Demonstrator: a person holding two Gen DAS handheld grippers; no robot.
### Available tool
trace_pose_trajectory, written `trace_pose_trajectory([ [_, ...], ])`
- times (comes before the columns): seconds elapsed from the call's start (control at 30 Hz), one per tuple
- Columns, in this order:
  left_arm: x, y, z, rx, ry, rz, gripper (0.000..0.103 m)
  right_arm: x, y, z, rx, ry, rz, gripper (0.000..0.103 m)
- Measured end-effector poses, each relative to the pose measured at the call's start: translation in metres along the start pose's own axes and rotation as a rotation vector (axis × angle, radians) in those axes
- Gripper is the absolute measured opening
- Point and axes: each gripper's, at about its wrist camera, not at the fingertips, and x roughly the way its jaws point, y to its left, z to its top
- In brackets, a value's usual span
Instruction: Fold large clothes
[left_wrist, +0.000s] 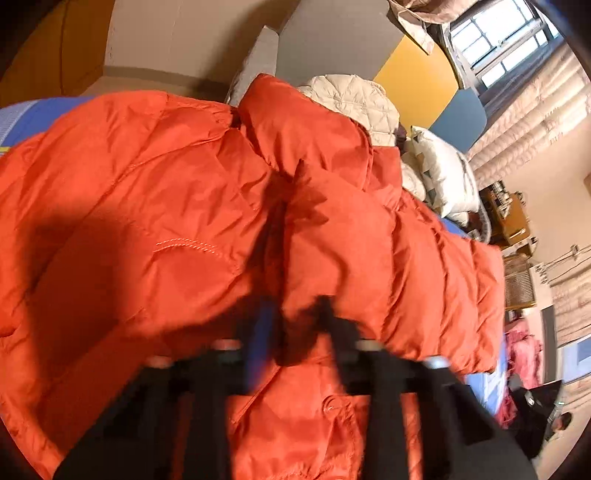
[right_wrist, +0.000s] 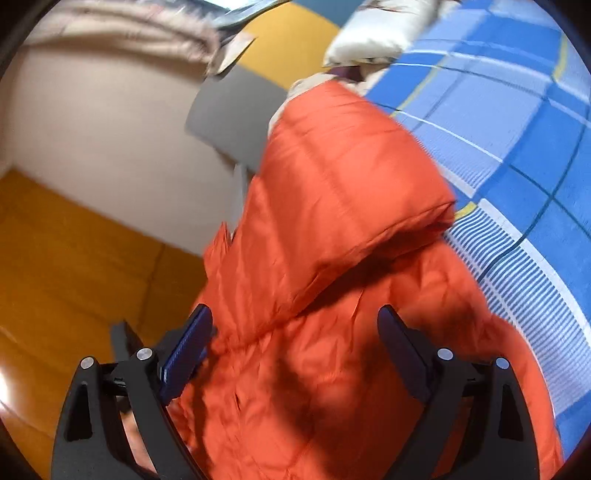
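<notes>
My left gripper has its jaws pinched on a raised fold of the orange puffer jacket, which spreads ahead of them across the blue checked bed. My right gripper has its jaws spread wide, the jacket between them with neither pad pressing it.

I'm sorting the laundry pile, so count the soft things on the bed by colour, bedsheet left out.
Orange: 1, the puffer jacket
Cream: 1, the quilted jacket
White patterned: 1, the pillow
Total: 3
</notes>
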Motion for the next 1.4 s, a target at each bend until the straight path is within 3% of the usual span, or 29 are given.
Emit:
trace_pose_trajectory([
  [0.03,-0.003,0.000,0.001,0.000,-0.012,-0.004,0.005,0.002,-0.002,0.001,0.020,-0.005,0.007,0.090],
  [0.27,-0.059,0.014,0.008,0.018,-0.130,-0.016,0.003,0.008,0.001,0.011,0.074,-0.069,0.048,0.090],
  [0.4,-0.073,0.033,0.006,0.030,-0.132,0.046,0.003,0.008,-0.003,0.020,0.082,-0.063,0.048,0.090],
  [0.5,-0.073,0.052,0.003,-0.001,-0.129,0.137,0.003,0.013,-0.006,0.021,0.080,-0.041,0.015,0.091],
  [0.67,-0.065,0.066,-0.006,0.021,-0.109,0.185,0.003,-0.010,0.008,0.012,-0.029,0.019,-0.023,0.091],
  [0.83,-0.062,0.059,-0.004,0.039,-0.130,0.213,0.003,-0.039,0.049,-0.006,-0.259,0.052,-0.058,0.091],
  [0.93,-0.068,0.063,-0.009,0.038,-0.150,0.192,0.003,-0.028,0.076,0.000,-0.380,0.025,-0.112,0.091],
  [1.03,-0.075,0.064,-0.013,0.045,-0.165,0.194,0.003,-0.001,0.084,0.011,-0.436,0.014,-0.221,0.091],
  [1.2,-0.078,0.069,-0.014,0.067,-0.179,0.228,0.003,0.051,0.067,0.021,-0.440,0.062,-0.369,0.091],
  [1.4,-0.064,0.081,-0.019,0.073,-0.162,0.276,0.004,0.081,0.051,0.006,-0.487,0.092,-0.460,0.091],
])
